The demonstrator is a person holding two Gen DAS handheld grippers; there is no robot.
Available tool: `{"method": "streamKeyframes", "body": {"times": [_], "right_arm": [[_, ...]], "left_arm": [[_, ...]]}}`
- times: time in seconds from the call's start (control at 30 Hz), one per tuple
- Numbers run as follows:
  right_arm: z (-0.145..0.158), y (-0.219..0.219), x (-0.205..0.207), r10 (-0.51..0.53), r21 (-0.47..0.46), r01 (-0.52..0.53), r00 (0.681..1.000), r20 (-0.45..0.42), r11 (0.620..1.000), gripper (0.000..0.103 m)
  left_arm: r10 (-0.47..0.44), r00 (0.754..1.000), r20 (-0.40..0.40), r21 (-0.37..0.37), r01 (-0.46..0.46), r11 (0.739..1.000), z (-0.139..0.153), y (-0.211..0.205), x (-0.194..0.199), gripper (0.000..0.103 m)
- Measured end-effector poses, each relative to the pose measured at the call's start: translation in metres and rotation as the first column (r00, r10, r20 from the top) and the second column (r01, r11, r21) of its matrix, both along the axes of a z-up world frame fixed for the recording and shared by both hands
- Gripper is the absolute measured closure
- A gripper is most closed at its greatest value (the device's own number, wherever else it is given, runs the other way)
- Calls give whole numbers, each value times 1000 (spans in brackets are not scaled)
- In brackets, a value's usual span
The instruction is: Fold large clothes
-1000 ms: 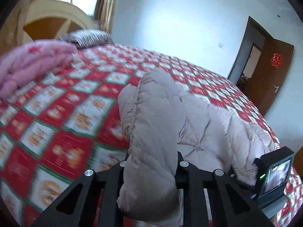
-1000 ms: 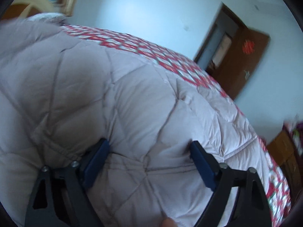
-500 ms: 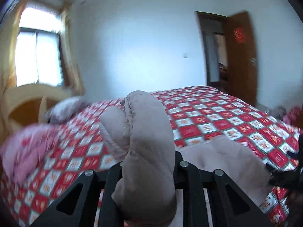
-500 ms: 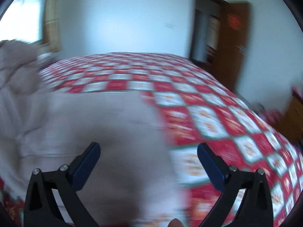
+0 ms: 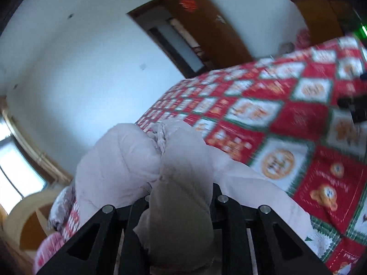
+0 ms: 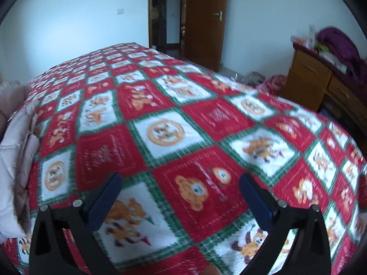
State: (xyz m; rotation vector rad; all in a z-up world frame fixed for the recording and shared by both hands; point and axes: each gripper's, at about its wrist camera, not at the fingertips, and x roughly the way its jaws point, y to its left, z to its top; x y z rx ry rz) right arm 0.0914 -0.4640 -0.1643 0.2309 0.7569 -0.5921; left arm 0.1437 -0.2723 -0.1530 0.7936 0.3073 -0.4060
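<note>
Across most of both views spreads the bed (image 6: 183, 119), covered by a red, white and green checked blanket (image 6: 206, 137) with cartoon bears. On it, at the left edge of the right wrist view, lies the pale quilted down jacket (image 6: 16, 155), bunched and only partly laid flat. In the left wrist view a thick roll of that same jacket rises straight up between the fingers of the left gripper (image 5: 181, 197), which are drawn narrow and clamped on the padded cloth. The right gripper (image 6: 181, 197) has its fingers spread wide with nothing between them; below it is only bare blanket, well apart from the jacket.

The risk, as I judge it, is in the one-sided hold. With only one pinch on a bulky, slippery garment, a quick pull could drag the whole jacket across the bed and undo any fold, or the puffy cloth could slide out of the narrow grip. The free gripper would likely need to take a second edge first.

The left wrist view shows the grip itself, a window and a headboard at its left; the right wrist view shows none of that. The right wrist view alone shows the open door (image 6: 204, 23) and a wooden dresser (image 6: 321, 82) piled with clothes.
</note>
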Motion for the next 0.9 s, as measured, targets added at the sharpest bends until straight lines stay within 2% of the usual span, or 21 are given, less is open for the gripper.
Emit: {"method": "streamKeyframes", "body": {"times": [0.1,0.17,0.23,0.3,0.33,0.4,0.43,0.47,0.6,0.67,0.73,0.77,0.8,0.87,0.9], "right_arm": [[-4,0,-1,5,36,-5,1000,5,999,0],[-3,8,3,20,3,-20,1000,6,1000,0],[-8,9,5,29,18,-29,1000,-1,999,0],[-11,7,7,28,34,-28,1000,5,999,0],[-12,7,7,28,33,-28,1000,3,999,0],[-13,7,8,29,31,-29,1000,1,999,0],[-13,7,8,29,31,-29,1000,-1,999,0],[-13,7,8,29,33,-29,1000,-3,999,0],[-12,5,9,30,24,-29,1000,-9,999,0],[-9,4,9,31,25,-31,999,-10,999,0],[3,6,11,40,33,-40,999,5,999,0],[13,10,15,54,32,-55,998,17,998,0],[21,13,19,67,27,-68,997,27,997,0],[47,27,33,108,8,-109,993,54,994,7],[56,33,41,127,7,-127,990,60,992,10]], "left_arm": [[-13,999,44,48,11,999,-12,-8,-7,81],[-9,999,43,46,7,999,-8,-6,-7,78],[9,998,61,58,-13,998,-2,-7,-9,70],[34,994,99,49,-39,998,11,-7,-18,56],[32,992,125,26,-36,999,21,-5,-27,50],[22,987,157,-46,-15,999,46,-1,-44,19],[18,987,162,-76,-6,997,55,0,-50,12],[14,988,157,-107,3,994,65,3,-55,8],[68,993,95,-254,-42,966,110,41,-52,7],[184,980,74,-325,-151,934,125,79,-27,6],[366,931,18,-381,-332,863,127,130,19,5],[449,893,-22,-390,-421,819,123,155,43,5],[525,847,-81,-394,-511,764,117,182,70,5],[668,715,-207,-404,-684,607,98,238,124,5],[695,673,-253,-400,-727,558,89,254,142,5]]}}
